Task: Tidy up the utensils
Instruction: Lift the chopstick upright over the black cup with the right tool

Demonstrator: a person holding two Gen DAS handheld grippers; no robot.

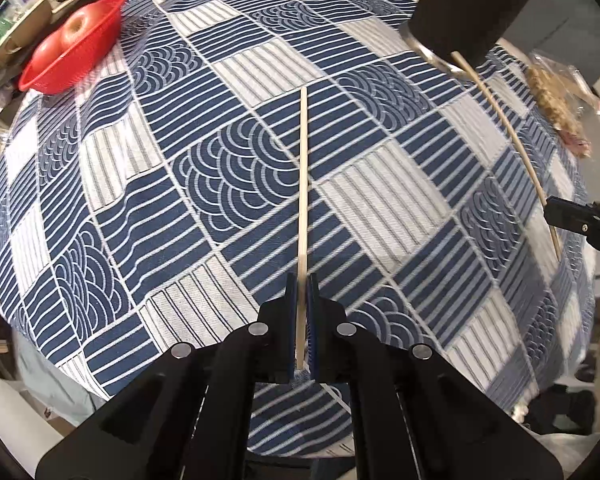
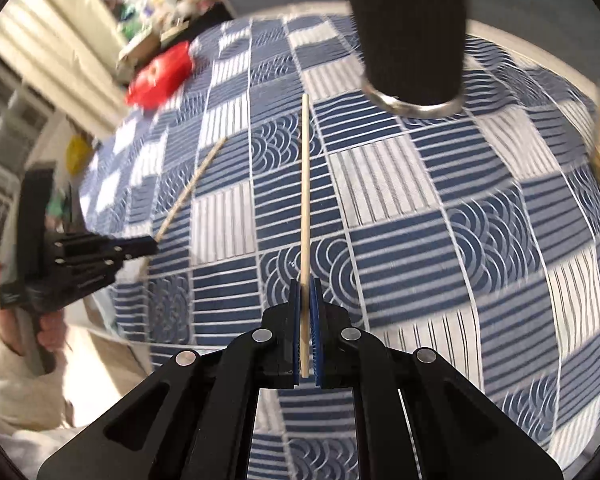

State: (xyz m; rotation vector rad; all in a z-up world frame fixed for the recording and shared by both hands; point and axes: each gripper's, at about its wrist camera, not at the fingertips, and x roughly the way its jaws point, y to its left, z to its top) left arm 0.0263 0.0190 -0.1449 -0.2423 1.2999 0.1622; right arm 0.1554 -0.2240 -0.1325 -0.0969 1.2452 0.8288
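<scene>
I hold one chopstick in each gripper above a round table draped in a blue-and-white patchwork cloth. My left gripper has its blue pads clamped tight on the thick end of the left chopstick, which points straight ahead over the middle of the cloth, lifted off it. My right gripper is closed the same way on the right chopstick, also raised and pointing forward. In the left view the right chopstick appears at the far right, its tip reaching towards a black cylinder holder with a metal rim, standing near the table's far edge. In the right view that holder looms just ahead and to the right of the chopstick's tip. The centre of the table is open cloth. A red basket with fruit sits by the far left edge, well apart from both grippers. A clear bag of snacks lies along the right edge. Beyond the left edge are cluttered shelves and pale curtains, blurred. My hand and a pale sleeve show low at the left of the right view.
</scene>
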